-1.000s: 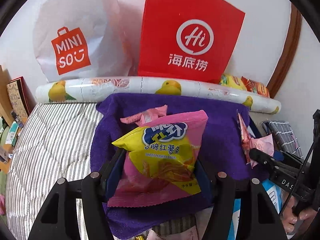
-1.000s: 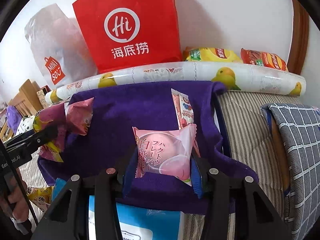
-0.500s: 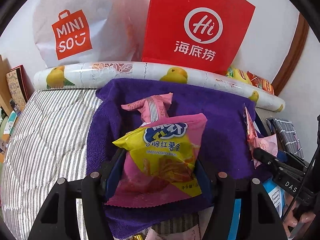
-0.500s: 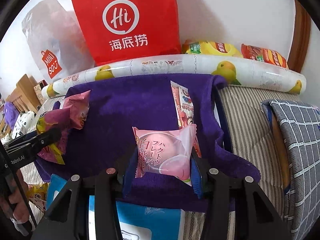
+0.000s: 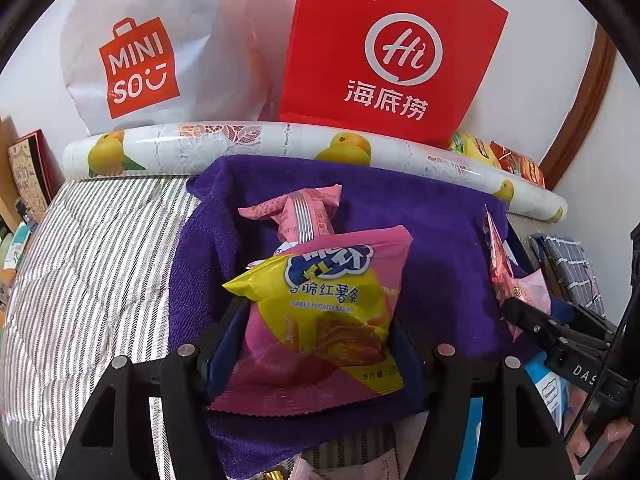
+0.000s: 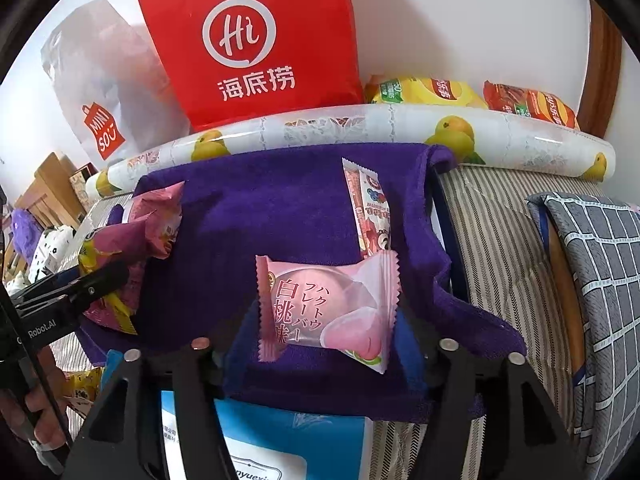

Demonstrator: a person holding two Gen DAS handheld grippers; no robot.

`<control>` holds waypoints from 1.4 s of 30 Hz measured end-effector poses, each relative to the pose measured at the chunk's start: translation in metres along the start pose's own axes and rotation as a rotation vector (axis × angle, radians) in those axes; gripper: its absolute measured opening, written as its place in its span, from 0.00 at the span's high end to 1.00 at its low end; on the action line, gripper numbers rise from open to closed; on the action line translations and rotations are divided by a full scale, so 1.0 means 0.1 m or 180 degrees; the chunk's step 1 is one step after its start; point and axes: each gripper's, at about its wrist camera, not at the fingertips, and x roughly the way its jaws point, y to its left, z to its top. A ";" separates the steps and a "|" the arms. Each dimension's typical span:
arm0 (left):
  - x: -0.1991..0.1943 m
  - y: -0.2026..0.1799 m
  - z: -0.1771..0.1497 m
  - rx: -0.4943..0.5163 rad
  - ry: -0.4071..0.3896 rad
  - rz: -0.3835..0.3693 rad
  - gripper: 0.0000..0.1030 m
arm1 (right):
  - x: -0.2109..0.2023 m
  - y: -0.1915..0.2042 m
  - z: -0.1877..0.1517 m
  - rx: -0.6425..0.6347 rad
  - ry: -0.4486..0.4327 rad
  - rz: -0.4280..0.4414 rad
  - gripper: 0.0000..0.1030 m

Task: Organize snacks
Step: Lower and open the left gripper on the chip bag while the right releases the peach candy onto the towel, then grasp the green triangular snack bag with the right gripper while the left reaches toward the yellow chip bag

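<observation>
Left wrist: chip bag [image 5: 320,320] clamped, red bag [image 5: 392,56] behind

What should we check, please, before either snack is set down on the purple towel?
1. Left tongs closed on the sweet potato chips bag: ok.
2. Right tongs closed on the peach cake packet: ok.
3. Bare purple towel between the two held snacks: ok.
4. Pink packet lying just beyond the chips bag, may crowd its spot: not ok.
5. Long red stick snack touching the peach cake packet: cannot tell.
</observation>
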 end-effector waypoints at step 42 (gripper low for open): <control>-0.82 -0.07 -0.19 -0.0026 -0.0309 -0.0520 0.24 | -1.33 0.26 -0.91 0.0228 -0.0383 0.0075 0.28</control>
